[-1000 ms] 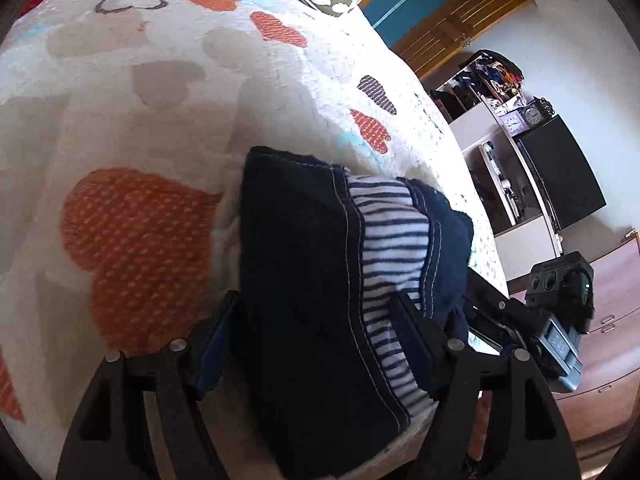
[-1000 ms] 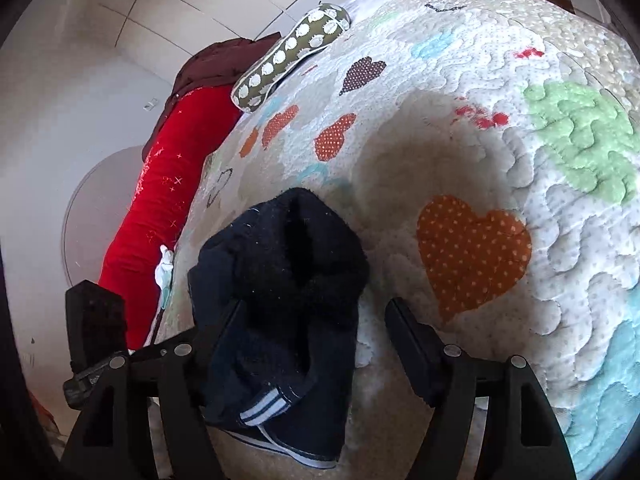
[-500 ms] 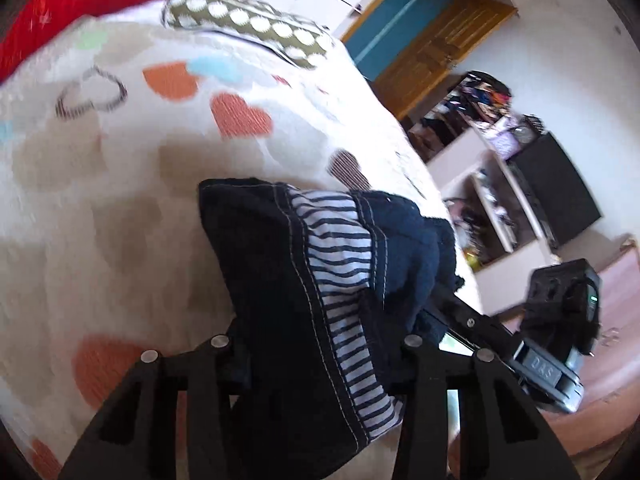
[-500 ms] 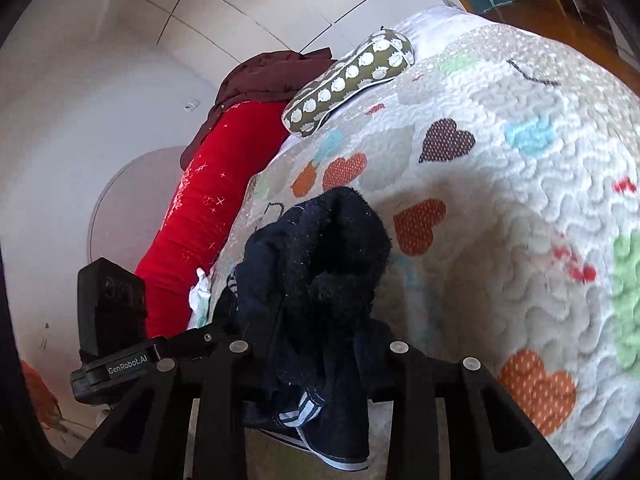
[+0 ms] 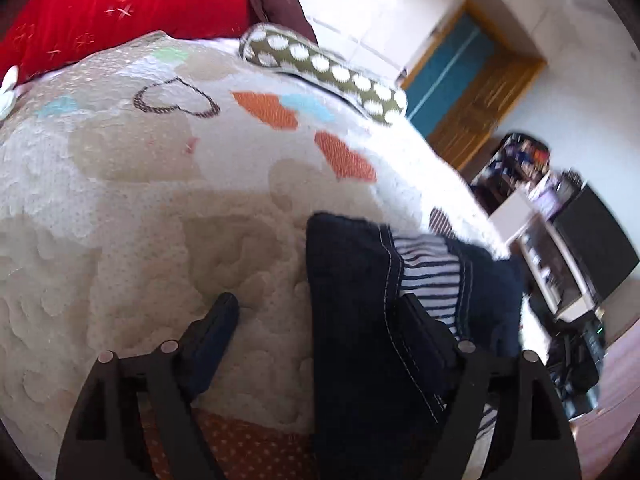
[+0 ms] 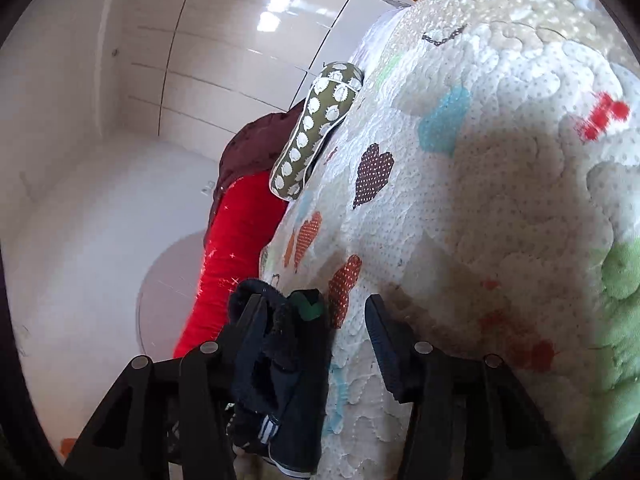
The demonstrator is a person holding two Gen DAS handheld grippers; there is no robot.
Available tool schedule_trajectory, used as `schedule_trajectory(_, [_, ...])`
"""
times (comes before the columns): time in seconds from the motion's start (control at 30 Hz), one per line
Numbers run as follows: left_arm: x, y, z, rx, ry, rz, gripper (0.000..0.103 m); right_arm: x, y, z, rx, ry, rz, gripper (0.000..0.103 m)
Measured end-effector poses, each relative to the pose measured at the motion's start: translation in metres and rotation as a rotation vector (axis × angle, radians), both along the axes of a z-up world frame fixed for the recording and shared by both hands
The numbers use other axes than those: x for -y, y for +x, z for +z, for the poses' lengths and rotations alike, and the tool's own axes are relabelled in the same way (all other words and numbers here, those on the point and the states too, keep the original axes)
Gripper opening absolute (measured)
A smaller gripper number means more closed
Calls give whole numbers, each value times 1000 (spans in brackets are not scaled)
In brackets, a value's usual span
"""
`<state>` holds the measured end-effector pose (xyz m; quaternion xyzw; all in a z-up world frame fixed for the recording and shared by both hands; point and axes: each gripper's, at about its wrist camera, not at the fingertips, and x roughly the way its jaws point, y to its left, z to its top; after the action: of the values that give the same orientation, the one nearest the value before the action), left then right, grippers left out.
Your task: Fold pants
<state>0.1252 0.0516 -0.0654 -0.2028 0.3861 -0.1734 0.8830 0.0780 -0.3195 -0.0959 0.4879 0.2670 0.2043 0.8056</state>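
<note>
The dark pants lie bunched at the edge of the bed, on its heart-patterned quilt. Both the left hand-held gripper and the right hand-held gripper are spread wide, released. A red blanket and a dotted pillow lie beyond, near a wooden door.

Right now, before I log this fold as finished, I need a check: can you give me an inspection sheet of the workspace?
Surface: quilted heart-print bedspread, no table seen.
Job's things: dark pants, bunched on the bedspread, striped lining showing.
Clutter: spotted green pillow; red cushion.
Grippers: left tool open, one finger over the pants; right tool open, pants fabric against one finger.
Cables: nothing seen.
Surroundings: wooden door, shelving unit, white tiled wall.
</note>
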Motion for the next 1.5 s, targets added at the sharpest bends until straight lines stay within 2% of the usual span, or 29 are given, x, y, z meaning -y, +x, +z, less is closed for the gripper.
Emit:
schedule_trajectory(0.13, [10, 3, -1, -9, 15, -29, 91, -9, 8, 7, -11, -82, 18, 54])
schedule_trajectory(0.2, [10, 3, -1, -9, 18, -32, 91, -12, 10, 8, -15, -110, 19, 54])
schedule_trajectory(0.37, [8, 3, -1, -8, 2, -32, 92, -7, 9, 3, -5, -59, 12, 54])
schedule_trajectory(0.47, [4, -5, 1, -10, 7, -9, 92, -8, 11, 3, -13, -64, 8, 53])
schedule_trajectory(0.53, [-1, -19, 2, -8, 21, 31, 92, -13, 12, 9, -66, -134, 6, 52])
schedule_trajectory(0.63, [-11, -48, 2, 11, 22, 60, 92, -33, 6, 32, -162, -339, 28, 59])
schedule_trajectory(0.73, [-17, -64, -1, 23, 9, 49, 92, -47, -18, 56, -150, -403, 14, 60])
schedule_trajectory(0.8, [-18, -70, -2, 34, 10, 43, 92, -63, -28, 78, -121, -480, 2, 60])
schedule_trajectory(0.93, [-17, -76, -2, 52, 15, 25, 92, -103, -31, 108, -82, -594, 11, 62])
schedule_trajectory(1.03, [-22, -79, -3, 61, -19, 15, 93, -133, -16, 102, -110, -605, 71, 62])
schedule_trajectory(1.1, [-24, -79, -3, 60, -37, 12, 93, -143, -1, 84, -168, -572, 95, 62])
schedule_trajectory(1.17, [-24, -78, -3, 59, -40, 9, 94, -141, 10, 62, -236, -525, 80, 62])
schedule_trajectory(1.23, [-22, -78, -2, 57, -33, 5, 95, -134, 11, 50, -248, -492, 53, 62])
schedule_trajectory(1.37, [-17, -75, -1, 43, -3, 5, 97, -131, -4, 56, -257, -512, 43, 63])
schedule_trajectory(1.5, [-13, -74, -1, 38, 32, 8, 97, -128, -35, 61, -259, -556, 19, 63])
